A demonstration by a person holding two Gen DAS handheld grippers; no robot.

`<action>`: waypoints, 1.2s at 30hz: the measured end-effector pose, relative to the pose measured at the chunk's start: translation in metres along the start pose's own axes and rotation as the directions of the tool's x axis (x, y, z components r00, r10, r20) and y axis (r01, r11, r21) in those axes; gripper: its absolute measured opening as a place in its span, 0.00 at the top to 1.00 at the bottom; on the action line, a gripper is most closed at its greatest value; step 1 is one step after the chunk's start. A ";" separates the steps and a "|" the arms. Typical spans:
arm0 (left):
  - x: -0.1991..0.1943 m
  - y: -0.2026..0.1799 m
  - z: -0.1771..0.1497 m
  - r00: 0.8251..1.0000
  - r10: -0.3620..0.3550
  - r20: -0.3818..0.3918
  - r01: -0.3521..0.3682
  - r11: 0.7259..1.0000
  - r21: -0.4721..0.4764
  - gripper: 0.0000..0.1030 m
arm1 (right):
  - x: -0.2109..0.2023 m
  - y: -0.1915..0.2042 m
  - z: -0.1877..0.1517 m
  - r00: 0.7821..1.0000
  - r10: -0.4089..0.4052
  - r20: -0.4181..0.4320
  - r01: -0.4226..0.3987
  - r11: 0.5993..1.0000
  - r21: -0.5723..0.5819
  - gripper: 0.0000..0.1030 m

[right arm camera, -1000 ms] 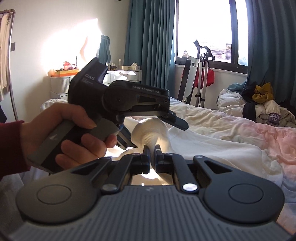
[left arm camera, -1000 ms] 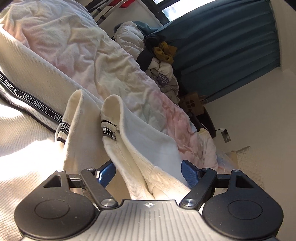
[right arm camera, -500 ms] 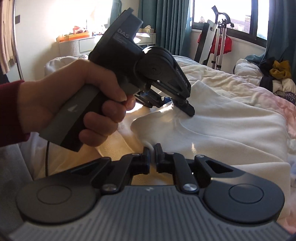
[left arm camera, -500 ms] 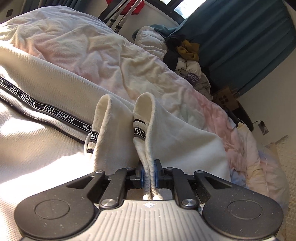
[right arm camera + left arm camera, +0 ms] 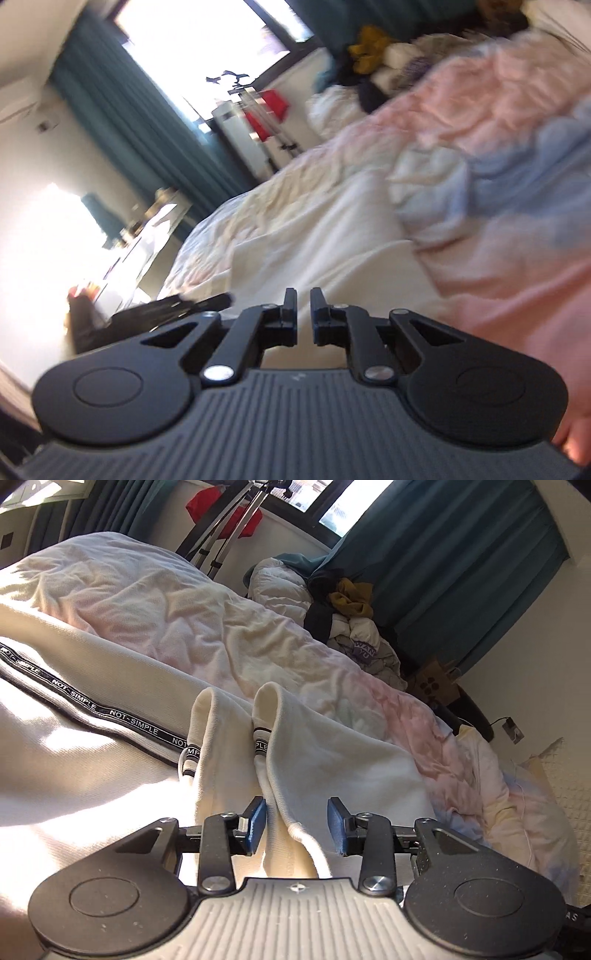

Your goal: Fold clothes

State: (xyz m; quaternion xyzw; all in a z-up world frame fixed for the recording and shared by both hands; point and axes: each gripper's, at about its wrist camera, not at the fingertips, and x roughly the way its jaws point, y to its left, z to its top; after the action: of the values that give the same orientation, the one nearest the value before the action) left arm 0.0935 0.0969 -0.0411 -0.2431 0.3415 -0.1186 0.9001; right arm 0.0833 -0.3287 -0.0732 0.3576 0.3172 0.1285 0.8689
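The cream garment (image 5: 92, 782) with the black "NOT-SIMPLE" tape (image 5: 110, 712) lies spread over the left part of the bed (image 5: 155, 602), sunlit, with two folded ridges standing up near the middle. The left gripper (image 5: 295, 825) sits right at those ridges, its jaws opening, blue pads (image 5: 256, 823) apart, and the ribbed hem of the right ridge lies between them, though neither pad seems to be pressing on it. Further right the rumpled pink-and-white bedding runs to the bed's far edge, with a clothes pile (image 5: 351, 627) by the teal curtain (image 5: 461, 565). The right gripper (image 5: 303, 317) hangs over the white cloth in a tilted, blurry view, jaws nearly together with only a slim gap and nothing in them
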 end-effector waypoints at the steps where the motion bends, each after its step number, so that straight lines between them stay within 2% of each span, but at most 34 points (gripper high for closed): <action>1: -0.010 -0.005 -0.003 1.000 0.004 0.016 -0.005 1.000 0.012 0.61 | 0.000 -0.018 0.004 1.000 -0.015 -0.003 0.015 0.994 0.106 0.89; 4: -0.035 -0.027 -0.015 0.999 -0.002 0.038 -0.001 0.998 0.056 0.54 | 0.000 -0.061 0.000 1.000 0.015 0.005 -0.016 0.924 0.382 0.89; 5: -0.041 -0.035 -0.021 0.999 -0.015 0.036 0.012 0.998 0.065 0.52 | 0.000 -0.069 -0.003 1.000 0.019 0.011 -0.022 0.900 0.435 0.89; 7: -0.049 -0.052 -0.036 0.998 -0.060 0.010 0.059 0.996 0.071 0.51 | 0.002 -0.076 -0.006 0.999 0.022 0.024 -0.030 0.870 0.493 0.88; 9: -0.047 -0.067 -0.055 0.993 -0.111 -0.039 0.113 0.991 0.066 0.50 | 0.004 -0.082 -0.009 0.999 0.037 0.035 -0.050 0.835 0.549 0.71; 12: -0.039 -0.088 -0.087 0.977 -0.178 -0.121 0.185 0.982 0.048 0.49 | 0.002 -0.092 -0.015 0.996 0.073 0.050 -0.089 0.774 0.627 0.57; 14: -0.026 -0.097 -0.107 0.964 -0.201 -0.174 0.209 0.977 0.029 0.49 | 0.001 -0.095 -0.018 0.995 0.089 0.046 -0.098 0.752 0.652 0.57; 18: 0.009 -0.103 -0.127 0.951 -0.190 -0.245 0.199 0.980 0.013 0.49 | 0.006 -0.100 -0.025 0.990 0.132 0.041 -0.122 0.695 0.708 0.57; 20: 0.026 -0.101 -0.130 0.947 -0.189 -0.258 0.193 0.981 -0.009 0.49 | 0.009 -0.101 -0.024 0.989 0.143 0.041 -0.129 0.687 0.715 0.57; 23: 0.041 -0.102 -0.133 0.958 -0.167 -0.235 0.173 0.985 0.009 0.49 | 0.014 -0.101 -0.023 0.992 0.119 0.043 -0.115 0.701 0.704 0.56; 27: 0.053 -0.105 -0.137 0.956 -0.218 -0.197 0.223 0.975 0.004 0.49 | 0.024 -0.095 -0.016 0.994 0.107 0.037 -0.105 0.748 0.655 0.58; 28: 0.055 -0.106 -0.138 0.957 -0.223 -0.184 0.228 0.974 0.004 0.49 | 0.025 -0.095 -0.014 0.994 0.102 0.037 -0.101 0.755 0.647 0.61; 30: 0.061 -0.106 -0.139 0.959 -0.230 -0.165 0.233 0.972 0.001 0.49 | 0.027 -0.094 -0.013 0.997 0.077 0.027 -0.077 0.772 0.631 0.83; 36: 0.064 -0.111 -0.141 0.962 -0.238 -0.132 0.246 0.968 0.048 0.49 | 0.008 -0.084 -0.015 0.996 0.051 0.077 -0.087 0.808 0.583 0.93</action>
State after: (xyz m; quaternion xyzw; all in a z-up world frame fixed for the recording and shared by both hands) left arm 0.0407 -0.0719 -0.1103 -0.2460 0.3608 -0.2534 0.8632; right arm 0.0790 -0.3770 -0.1445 0.6227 0.3029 0.0456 0.7200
